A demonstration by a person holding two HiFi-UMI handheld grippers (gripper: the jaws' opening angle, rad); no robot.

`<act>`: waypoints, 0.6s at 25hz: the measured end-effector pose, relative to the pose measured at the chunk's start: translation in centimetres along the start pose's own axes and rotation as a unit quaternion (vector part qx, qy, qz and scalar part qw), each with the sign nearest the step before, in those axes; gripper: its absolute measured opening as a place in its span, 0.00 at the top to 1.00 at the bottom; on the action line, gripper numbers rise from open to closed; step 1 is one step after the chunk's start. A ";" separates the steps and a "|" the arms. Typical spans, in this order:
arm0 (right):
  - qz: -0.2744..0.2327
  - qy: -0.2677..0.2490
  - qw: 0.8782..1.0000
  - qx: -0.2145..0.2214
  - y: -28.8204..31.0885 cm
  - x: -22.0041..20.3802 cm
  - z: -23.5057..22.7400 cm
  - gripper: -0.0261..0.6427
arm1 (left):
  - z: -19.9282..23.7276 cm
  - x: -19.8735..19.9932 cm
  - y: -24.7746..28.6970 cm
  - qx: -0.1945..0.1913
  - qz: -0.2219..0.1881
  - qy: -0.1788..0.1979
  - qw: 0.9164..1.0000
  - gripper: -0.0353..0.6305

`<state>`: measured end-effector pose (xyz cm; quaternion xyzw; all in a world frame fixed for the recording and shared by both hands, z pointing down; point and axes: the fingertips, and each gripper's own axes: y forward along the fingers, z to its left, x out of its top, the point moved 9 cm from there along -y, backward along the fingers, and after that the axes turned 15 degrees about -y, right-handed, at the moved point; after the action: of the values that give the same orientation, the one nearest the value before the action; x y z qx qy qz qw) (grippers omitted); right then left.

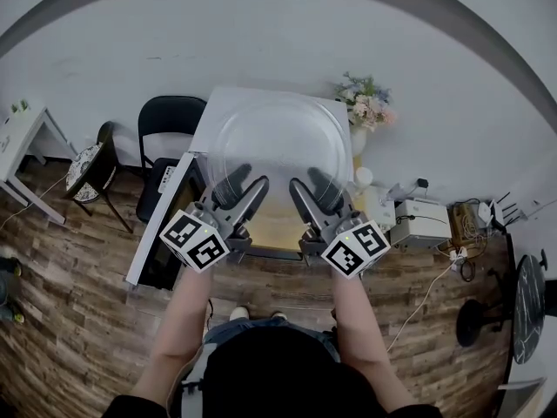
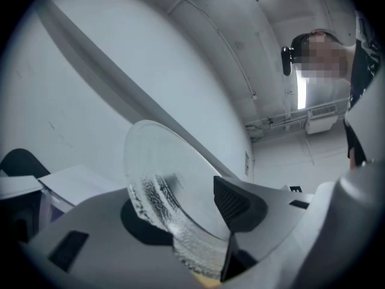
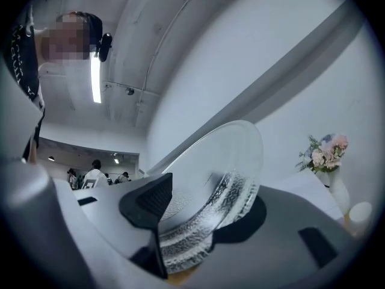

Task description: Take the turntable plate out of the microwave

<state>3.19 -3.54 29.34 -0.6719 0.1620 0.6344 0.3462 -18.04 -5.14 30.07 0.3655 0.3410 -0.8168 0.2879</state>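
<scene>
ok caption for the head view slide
Glass turntable plate held up outside the microwave by left gripper and right gripper

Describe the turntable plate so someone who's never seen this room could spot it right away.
Find the white microwave against the wall, left of the flower vase. Over it, the left tool and right tool grip the near edge of the glass turntable plate: the only clear round disc, with a pebbled rim.
</scene>
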 end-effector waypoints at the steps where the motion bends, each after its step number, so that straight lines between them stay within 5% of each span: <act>1: -0.005 -0.004 1.000 -0.001 0.2 0.3 -0.1 0.65 | 0.0 0.3 0.2 -0.003 -0.001 0.007 1.000 0.66; 15: -0.051 -0.065 0.997 -0.002 1.9 3.8 -0.3 0.64 | -1.0 3.9 2.1 -0.039 -0.029 0.081 0.996 0.61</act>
<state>2.74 -4.24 25.17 -0.6370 0.1035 0.6588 0.3866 -18.32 -6.49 25.73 0.4091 0.4053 -0.7785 0.2496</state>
